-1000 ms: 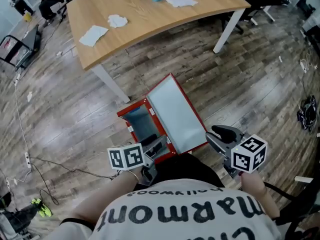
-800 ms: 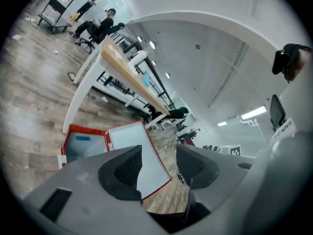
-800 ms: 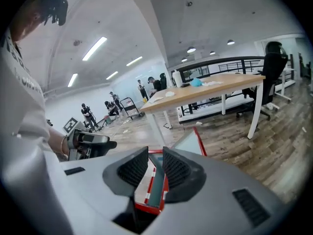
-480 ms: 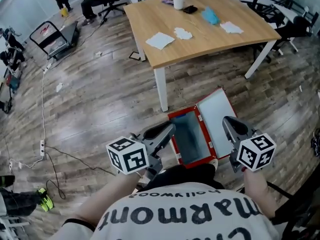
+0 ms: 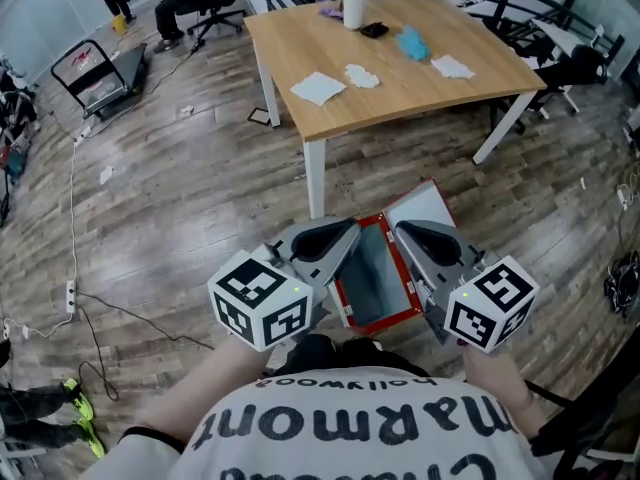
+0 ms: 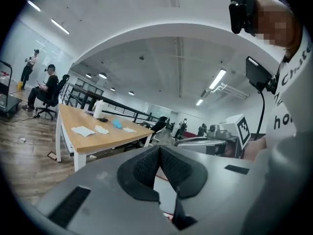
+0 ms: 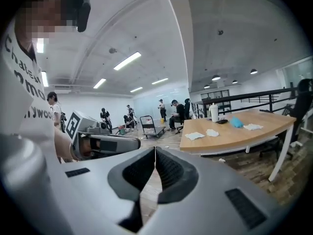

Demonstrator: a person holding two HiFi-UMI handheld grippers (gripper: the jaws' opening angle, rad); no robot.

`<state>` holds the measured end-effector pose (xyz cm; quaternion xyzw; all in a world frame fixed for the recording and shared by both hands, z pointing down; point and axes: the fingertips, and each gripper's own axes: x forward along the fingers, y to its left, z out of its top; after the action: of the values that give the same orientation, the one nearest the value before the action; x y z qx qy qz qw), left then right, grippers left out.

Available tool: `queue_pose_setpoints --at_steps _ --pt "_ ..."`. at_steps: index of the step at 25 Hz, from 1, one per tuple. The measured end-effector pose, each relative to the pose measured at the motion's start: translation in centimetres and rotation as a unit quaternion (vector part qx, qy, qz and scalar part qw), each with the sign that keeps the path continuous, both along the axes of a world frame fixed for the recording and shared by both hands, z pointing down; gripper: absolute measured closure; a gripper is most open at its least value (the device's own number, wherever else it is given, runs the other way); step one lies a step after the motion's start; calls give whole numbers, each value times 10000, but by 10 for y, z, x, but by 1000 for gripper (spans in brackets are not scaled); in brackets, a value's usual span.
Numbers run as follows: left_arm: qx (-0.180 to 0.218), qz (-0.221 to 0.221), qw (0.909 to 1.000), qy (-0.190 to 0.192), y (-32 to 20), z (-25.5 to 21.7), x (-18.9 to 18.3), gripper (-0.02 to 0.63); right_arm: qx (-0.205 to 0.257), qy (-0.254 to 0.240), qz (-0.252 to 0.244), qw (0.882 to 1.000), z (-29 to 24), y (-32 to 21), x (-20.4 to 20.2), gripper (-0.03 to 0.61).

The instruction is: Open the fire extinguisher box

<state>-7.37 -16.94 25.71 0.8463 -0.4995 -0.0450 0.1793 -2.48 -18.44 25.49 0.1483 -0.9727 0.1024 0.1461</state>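
The red fire extinguisher box [image 5: 372, 280] lies on the wood floor with its inside showing. Its pale lid [image 5: 424, 206] is swung out to the right. Both grippers are held up close to my head, above the box and apart from it. My left gripper [image 5: 350, 228] is shut, its pads [image 6: 146, 166] meeting with nothing between them. My right gripper [image 5: 402, 228] is shut too, pads [image 7: 166, 169] pressed together and empty. The two point forward side by side. Each shows in the other's view: the right gripper [image 6: 215, 142] and the left gripper [image 7: 105, 144].
A wooden table [image 5: 400, 93] on white legs stands just beyond the box, with paper tissues [image 5: 318, 87], a bottle [image 5: 353, 4] and a blue cloth [image 5: 410, 42] on it. Cables [image 5: 100, 308] trail over the floor at left. A trolley [image 5: 95, 73] and seated people are far back.
Both grippers rose from beside the box and came together in front of me, and both went from open to shut. The head view tilted up toward the table.
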Motion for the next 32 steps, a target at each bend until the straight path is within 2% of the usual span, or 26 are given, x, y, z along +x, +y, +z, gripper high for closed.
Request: queue_pose_setpoints --at_steps 2,5,8,10,16,22,27,32 --pt "47 68 9999 83 -2 -10 9 607 -6 -14 -106 9999 -5 0 2 566" --pt "54 -67 9999 131 -3 -16 12 607 -170 -142 -290 9993 -6 2 3 566" --pt "-105 -301 9995 78 -3 -7 7 607 -375 -192 -394 9983 -2 1 6 566" --pt "-288 -479 9984 53 -3 2 4 607 -455 -8 -423 9981 9 -1 10 566" --pt "-649 -683 9955 -63 1 26 -1 607 -501 626 68 9968 46 -19 29 566" --pt "-850 -811 9930 -81 7 40 -3 607 -1036 313 223 9939 57 -24 41 566" --pt "-903 -886 9920 -13 8 46 -4 607 -771 343 -8 9964 54 -22 39 569" --pt "-974 -943 9908 9 3 49 -3 607 -778 429 -28 9960 57 -29 40 569"
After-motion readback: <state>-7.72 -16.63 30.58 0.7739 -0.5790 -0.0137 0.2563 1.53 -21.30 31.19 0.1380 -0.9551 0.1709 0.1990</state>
